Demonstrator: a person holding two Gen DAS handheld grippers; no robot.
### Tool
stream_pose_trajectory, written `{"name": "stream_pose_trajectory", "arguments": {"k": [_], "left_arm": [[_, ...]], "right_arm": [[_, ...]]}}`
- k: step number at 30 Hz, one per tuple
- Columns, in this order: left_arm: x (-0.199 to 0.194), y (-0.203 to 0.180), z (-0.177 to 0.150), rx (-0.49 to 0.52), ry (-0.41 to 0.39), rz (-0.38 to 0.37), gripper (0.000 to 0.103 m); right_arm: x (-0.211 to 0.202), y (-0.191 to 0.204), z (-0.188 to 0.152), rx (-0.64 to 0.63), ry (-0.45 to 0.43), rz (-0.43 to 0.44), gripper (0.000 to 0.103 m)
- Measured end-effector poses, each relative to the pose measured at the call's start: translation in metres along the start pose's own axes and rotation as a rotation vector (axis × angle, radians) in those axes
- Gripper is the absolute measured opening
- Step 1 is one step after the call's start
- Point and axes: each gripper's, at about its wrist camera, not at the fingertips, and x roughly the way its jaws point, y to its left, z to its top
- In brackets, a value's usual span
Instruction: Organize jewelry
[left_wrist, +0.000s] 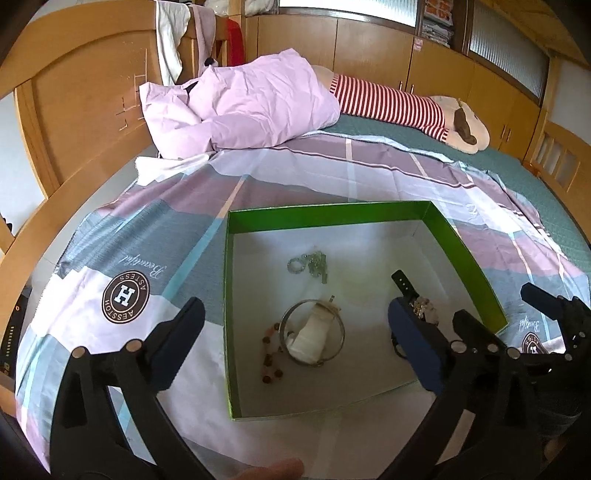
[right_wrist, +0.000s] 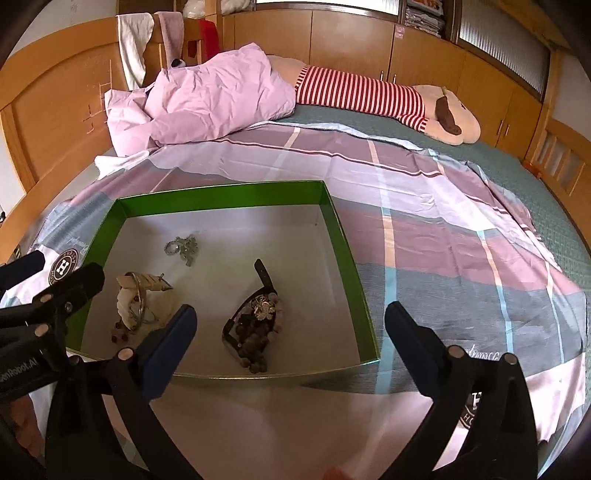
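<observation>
A green box (left_wrist: 469, 254) (right_wrist: 347, 243) with a white floor lies on the bed. In it are a silver chain piece (left_wrist: 308, 264) (right_wrist: 183, 247), a metal bangle around a white bundle (left_wrist: 314, 332) (right_wrist: 138, 299), a string of brown beads (left_wrist: 271, 354), and a dark pile of a black strap, beads and a flower brooch (right_wrist: 255, 328) (left_wrist: 417, 306). My left gripper (left_wrist: 291, 343) is open above the box's near left part, over the bangle. My right gripper (right_wrist: 290, 339) is open and empty above the box's near right corner.
The box rests on a plaid purple, grey and white sheet (right_wrist: 424, 236). A pink pillow (left_wrist: 243, 107) and a striped plush toy (left_wrist: 399, 103) lie further back. A wooden headboard (left_wrist: 74, 110) stands at the left and wooden cabinets (right_wrist: 369, 40) at the back.
</observation>
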Motion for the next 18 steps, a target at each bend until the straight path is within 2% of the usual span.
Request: {"name": "stream_pose_trajectory", "arguments": {"k": [18], "left_arm": [[0.0, -0.001, 0.001, 0.007, 0.014, -0.022, 0.099]], "right_arm": [[0.004, 0.012, -0.006, -0.009, 0.015, 0.006, 0.099]]}}
